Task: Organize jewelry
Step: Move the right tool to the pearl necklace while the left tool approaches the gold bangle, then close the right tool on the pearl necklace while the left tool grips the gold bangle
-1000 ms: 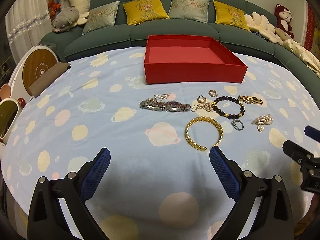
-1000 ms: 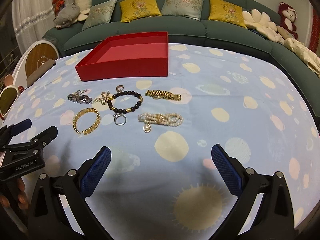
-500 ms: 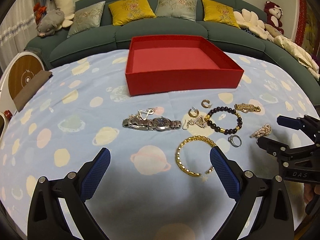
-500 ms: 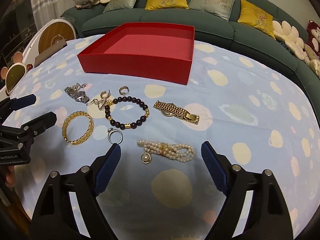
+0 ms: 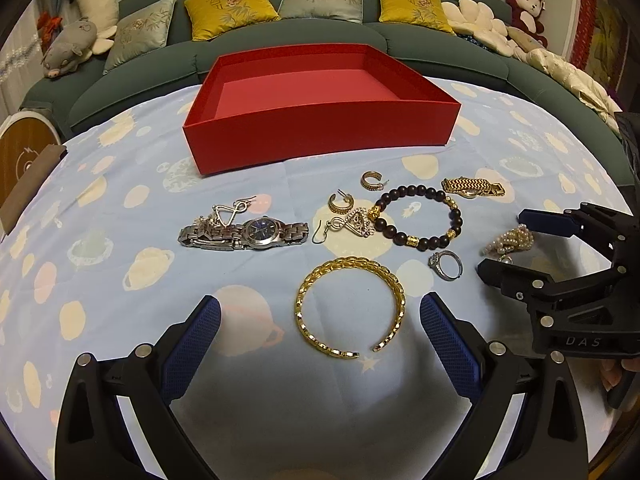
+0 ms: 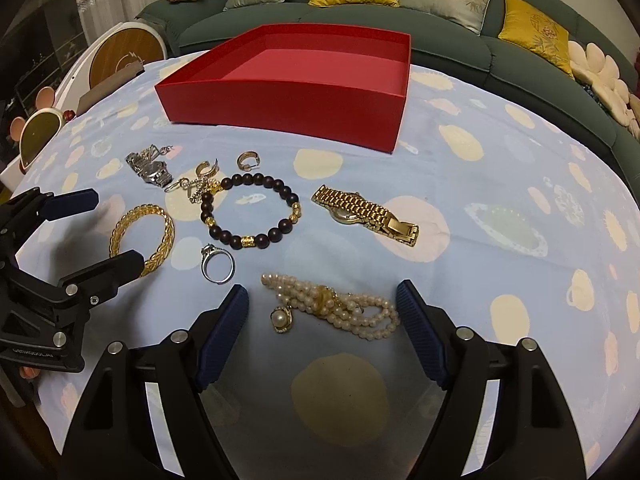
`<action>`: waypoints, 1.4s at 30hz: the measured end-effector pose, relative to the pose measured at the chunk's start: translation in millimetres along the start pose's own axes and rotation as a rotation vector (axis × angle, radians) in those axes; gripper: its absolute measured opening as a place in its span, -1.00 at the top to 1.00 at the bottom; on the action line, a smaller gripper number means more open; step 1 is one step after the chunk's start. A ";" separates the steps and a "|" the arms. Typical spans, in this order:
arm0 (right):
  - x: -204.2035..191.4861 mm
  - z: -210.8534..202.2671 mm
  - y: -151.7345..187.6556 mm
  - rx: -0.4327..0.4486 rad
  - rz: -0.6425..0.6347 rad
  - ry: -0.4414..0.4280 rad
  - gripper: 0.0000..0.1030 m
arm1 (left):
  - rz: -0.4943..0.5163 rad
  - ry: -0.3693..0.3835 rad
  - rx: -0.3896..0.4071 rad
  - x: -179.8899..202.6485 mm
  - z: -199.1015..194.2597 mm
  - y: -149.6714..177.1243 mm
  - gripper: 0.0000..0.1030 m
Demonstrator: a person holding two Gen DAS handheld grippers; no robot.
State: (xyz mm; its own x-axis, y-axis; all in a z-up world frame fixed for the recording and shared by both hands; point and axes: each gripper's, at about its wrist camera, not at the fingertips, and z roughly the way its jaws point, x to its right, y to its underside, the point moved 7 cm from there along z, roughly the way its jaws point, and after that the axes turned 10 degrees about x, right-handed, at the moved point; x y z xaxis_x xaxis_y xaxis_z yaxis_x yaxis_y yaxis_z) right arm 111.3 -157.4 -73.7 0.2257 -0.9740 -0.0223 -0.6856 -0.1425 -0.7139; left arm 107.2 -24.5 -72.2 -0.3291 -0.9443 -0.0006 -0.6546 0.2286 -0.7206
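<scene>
Left wrist: braided gold bangle (image 5: 349, 307) (open-ended), beaded bracelet (image 5: 418, 216)

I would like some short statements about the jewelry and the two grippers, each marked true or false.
1. The red box holds no jewelry. True.
2. The right gripper is shut on the pearl bracelet. False: its jaws stand open on either side of it.
3. The gold bangle lies in front of the open left gripper. True.
4. The silver ring lies inside the beaded bracelet. False: it lies outside, beside it.
</scene>
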 end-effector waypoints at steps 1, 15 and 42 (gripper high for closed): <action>-0.1 -0.2 0.5 0.000 0.000 -0.004 -0.43 | 0.001 -0.005 -0.005 0.6 2.2 1.0 -0.90; -11.6 -18.5 11.6 -0.027 0.007 -0.092 0.08 | -0.011 0.059 -0.018 10.7 3.6 4.4 -0.40; -21.0 -27.1 3.2 0.008 0.018 -0.079 0.08 | -0.007 0.104 0.004 14.6 -1.3 0.8 -0.07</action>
State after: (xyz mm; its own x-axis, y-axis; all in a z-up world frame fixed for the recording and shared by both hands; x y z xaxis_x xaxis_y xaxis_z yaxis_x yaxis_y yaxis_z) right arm 85.6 -142.2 -56.5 0.2678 -0.9593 -0.0900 -0.6846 -0.1237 -0.7183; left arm 101.0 -37.8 -71.8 -0.3936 -0.9161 0.0762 -0.6543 0.2209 -0.7233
